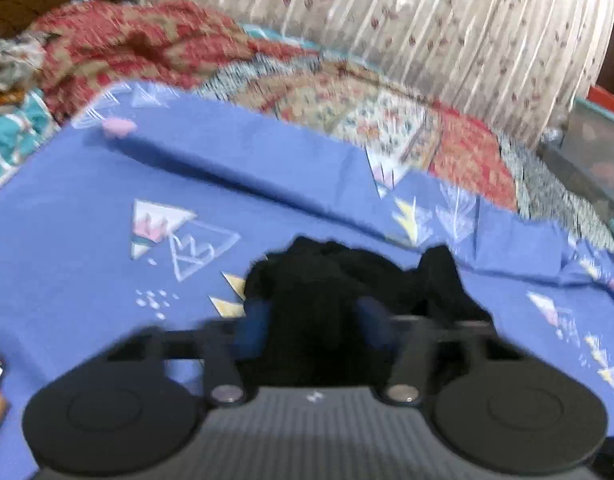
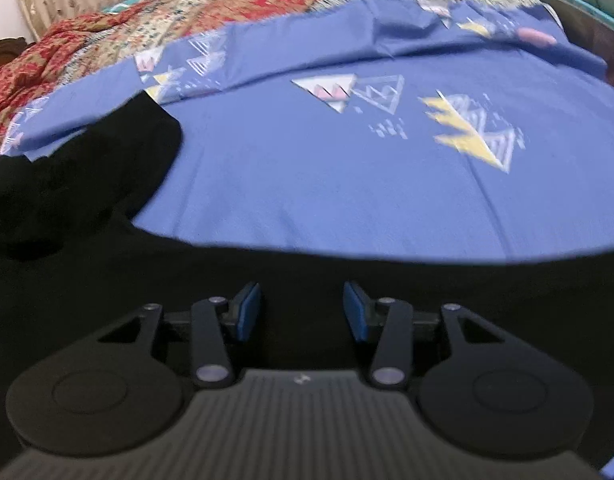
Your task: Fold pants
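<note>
Bunched black pants (image 1: 315,280) sit between the blue pads of the left claw (image 1: 313,324), seemingly gripped so a fold can be carried over, while the right claw (image 2: 302,310) hovers released above pants fabric spread on the blue bedsheet (image 2: 347,184).

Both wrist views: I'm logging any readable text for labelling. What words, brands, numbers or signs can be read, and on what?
No text can be read in either view.
Small pale mark on the left claw housing: too blurred to read.
Same mark on the right claw housing: too small to read.
Blue bedsheet: only triangle and zigzag patterns, no lettering.
Black pants: no label visible.
</note>
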`<state>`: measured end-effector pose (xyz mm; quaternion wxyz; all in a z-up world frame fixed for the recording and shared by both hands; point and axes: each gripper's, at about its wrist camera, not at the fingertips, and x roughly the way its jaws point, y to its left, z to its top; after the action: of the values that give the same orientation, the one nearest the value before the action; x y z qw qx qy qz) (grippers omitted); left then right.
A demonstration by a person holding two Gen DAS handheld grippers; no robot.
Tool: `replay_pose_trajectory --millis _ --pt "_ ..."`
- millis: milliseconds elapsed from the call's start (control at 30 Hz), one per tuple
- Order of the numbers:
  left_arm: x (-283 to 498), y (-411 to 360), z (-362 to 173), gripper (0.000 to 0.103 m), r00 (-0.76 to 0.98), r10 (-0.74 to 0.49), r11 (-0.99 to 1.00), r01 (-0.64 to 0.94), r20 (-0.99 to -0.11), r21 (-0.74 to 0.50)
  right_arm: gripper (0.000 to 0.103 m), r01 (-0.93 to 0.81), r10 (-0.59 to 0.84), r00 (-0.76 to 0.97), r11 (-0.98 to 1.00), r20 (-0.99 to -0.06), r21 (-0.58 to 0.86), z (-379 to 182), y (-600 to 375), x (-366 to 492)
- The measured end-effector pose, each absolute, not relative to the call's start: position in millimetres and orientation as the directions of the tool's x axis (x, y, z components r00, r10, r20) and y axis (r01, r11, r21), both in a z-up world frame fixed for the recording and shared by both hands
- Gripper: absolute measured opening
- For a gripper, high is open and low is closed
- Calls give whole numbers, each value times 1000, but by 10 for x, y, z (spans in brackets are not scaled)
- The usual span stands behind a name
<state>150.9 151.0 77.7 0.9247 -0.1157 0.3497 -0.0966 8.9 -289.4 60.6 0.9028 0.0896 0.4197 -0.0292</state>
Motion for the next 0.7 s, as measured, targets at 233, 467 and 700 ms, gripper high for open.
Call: replay_pose_trajectory --millis 233,467,700 --pt "888 1509 692 7 753 -367 909 166 -547 -382 49 -96 123 709 992 -694 78 1068 -2442 828" --pt "165 1255 603 9 760 -383 918 252 -525 -305 50 -402 331 682 914 -652 43 1333 -1314 1998" --pt "7 1095 350 9 716 -394 919 286 -577 -273 77 -596 443 464 797 -767 99 778 -5 2705"
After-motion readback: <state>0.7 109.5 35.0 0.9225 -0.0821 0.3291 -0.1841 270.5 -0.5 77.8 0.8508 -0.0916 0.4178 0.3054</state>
